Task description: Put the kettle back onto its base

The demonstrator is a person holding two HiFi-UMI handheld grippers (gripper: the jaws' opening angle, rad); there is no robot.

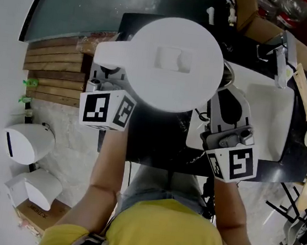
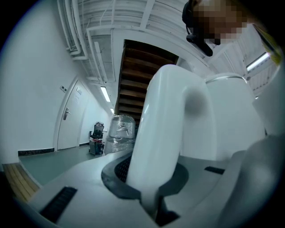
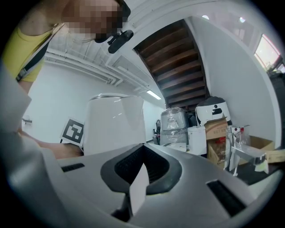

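A white kettle [image 1: 172,60], seen from above with its lid shut, hangs over the black counter [image 1: 156,142]. My left gripper [image 1: 107,69] is shut on its handle [image 1: 107,57] at the kettle's left side. In the left gripper view the white handle [image 2: 164,133] fills the jaws and the kettle body [image 2: 231,116] stands behind it. My right gripper [image 1: 230,98] sits just right of the kettle, apart from it, jaws shut with only a thin pale sliver at their seam [image 3: 138,187]. The kettle [image 3: 115,124] stands to its left. A grey round rim [image 1: 227,73] peeks from under the kettle's right edge; I cannot tell whether it is the base.
A white sink basin [image 1: 267,122] with a tap [image 1: 280,62] lies right of the counter. An open cardboard box [image 1: 260,21] stands behind it. Wooden steps [image 1: 54,73] and white bins [image 1: 26,142] are on the left. Wrapped goods [image 3: 174,124] stand further back.
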